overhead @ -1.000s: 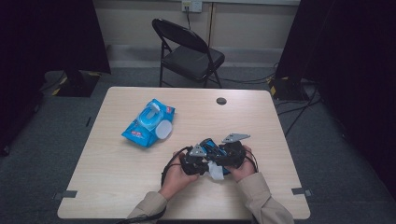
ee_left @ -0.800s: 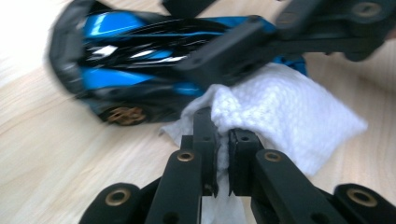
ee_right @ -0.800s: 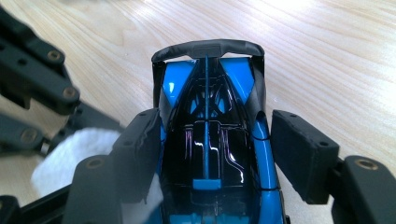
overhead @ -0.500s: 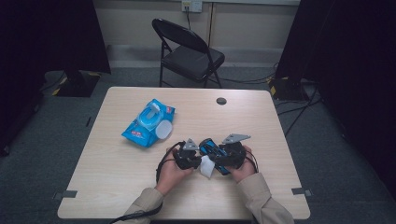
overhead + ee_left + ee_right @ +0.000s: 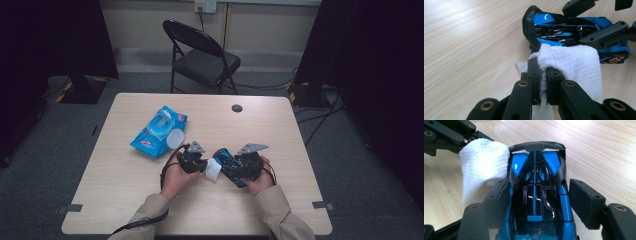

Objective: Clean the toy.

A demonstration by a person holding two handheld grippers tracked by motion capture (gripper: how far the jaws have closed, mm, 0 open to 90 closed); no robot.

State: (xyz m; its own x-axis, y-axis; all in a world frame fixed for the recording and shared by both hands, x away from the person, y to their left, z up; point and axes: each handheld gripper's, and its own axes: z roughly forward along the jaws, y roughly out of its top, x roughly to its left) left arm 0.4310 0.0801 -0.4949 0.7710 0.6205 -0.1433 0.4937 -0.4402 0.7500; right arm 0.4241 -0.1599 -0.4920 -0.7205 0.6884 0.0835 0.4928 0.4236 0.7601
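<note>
Wiping the blue toy car (image 5: 536,202) on the counter (image 5: 125,175), near its front edge: left gripper (image 5: 543,75) pinching a white wipe (image 5: 574,65) at the car's rear, right gripper (image 5: 541,200) clamping its sides. Next, probably dragging the wipe along the bodywork, keeping the car steady.

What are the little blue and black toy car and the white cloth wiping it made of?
The blue and black toy car looks like glossy hard plastic: sharp light reflections streak its dark canopy. The white cloth looks like soft nonwoven wipe or paper towel, matte, with a dimpled embossed texture; which one is unclear.
</note>
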